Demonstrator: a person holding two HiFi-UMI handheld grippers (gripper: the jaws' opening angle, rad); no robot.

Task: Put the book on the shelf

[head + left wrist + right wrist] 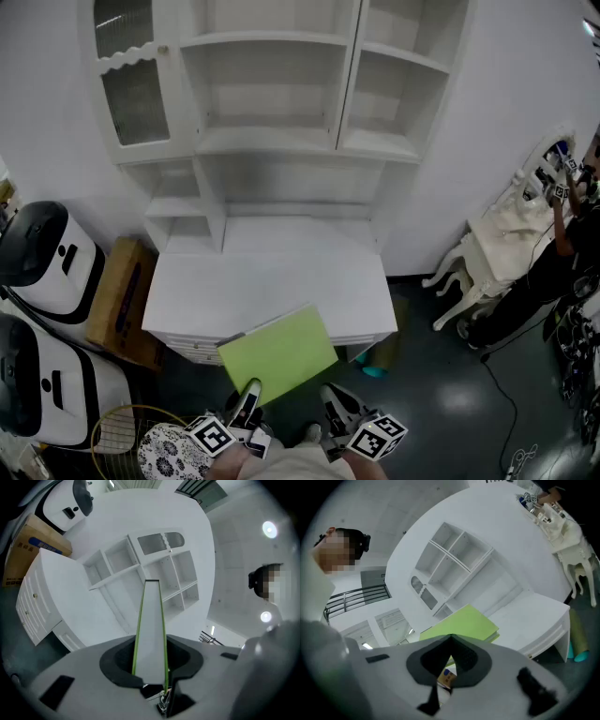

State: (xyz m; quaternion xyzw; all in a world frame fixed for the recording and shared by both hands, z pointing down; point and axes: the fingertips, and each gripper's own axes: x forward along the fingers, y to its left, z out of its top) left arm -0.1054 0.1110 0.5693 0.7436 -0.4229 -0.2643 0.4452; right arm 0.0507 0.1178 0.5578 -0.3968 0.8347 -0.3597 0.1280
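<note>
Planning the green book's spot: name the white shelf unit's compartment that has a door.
The upper-left compartment in the head view: a white glazed door with a small knob covers it; every other compartment is open-fronted.

Both grippers low, close in front of the body, side by side, pointing level and forward. Left gripper (248, 396): jaws clamped on the near edge of the book (281, 352), which sits edge-on between the pads. Right gripper (334, 403): jaw tips meet, nothing between them, just beside the left one.
</note>
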